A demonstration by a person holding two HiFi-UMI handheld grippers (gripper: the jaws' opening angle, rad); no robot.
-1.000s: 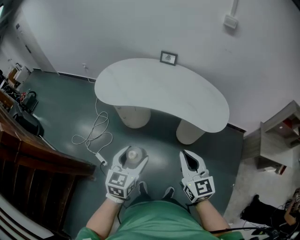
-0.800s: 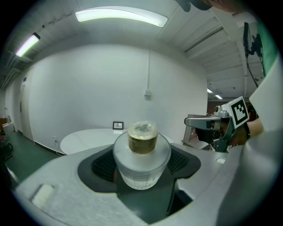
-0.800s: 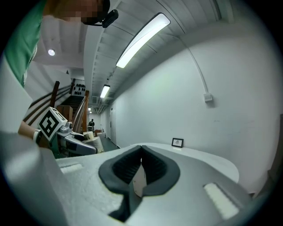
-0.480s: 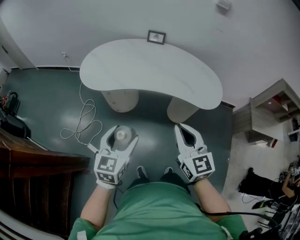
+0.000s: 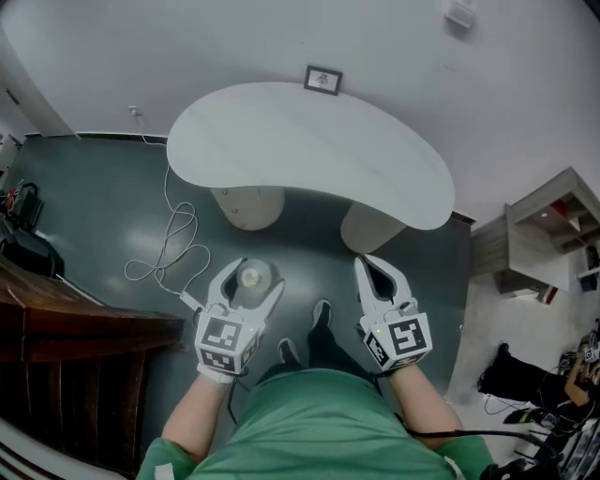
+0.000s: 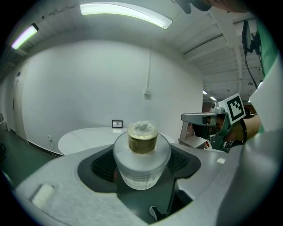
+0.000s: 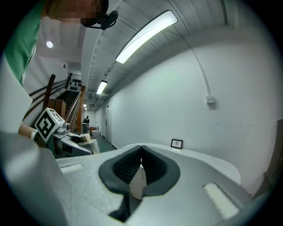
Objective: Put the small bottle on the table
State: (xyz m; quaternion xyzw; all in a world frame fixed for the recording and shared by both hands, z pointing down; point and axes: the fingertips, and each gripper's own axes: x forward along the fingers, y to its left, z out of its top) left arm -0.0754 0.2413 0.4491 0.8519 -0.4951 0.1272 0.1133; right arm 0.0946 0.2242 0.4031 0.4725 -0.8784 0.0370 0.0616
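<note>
Bare workroom: white table [image 5: 309, 150], strip lights [image 6: 126, 13]

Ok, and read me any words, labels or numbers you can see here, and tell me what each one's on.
Nothing here can be read as text.
Small bottle, held in the tongs of the left gripper: faint printed marks low on its wall, too blurred to read.
Small frame beyond the far edge of the white table: too small to read.
Square markers on the left gripper and right gripper: black-and-white patterns only, no letters.
</note>
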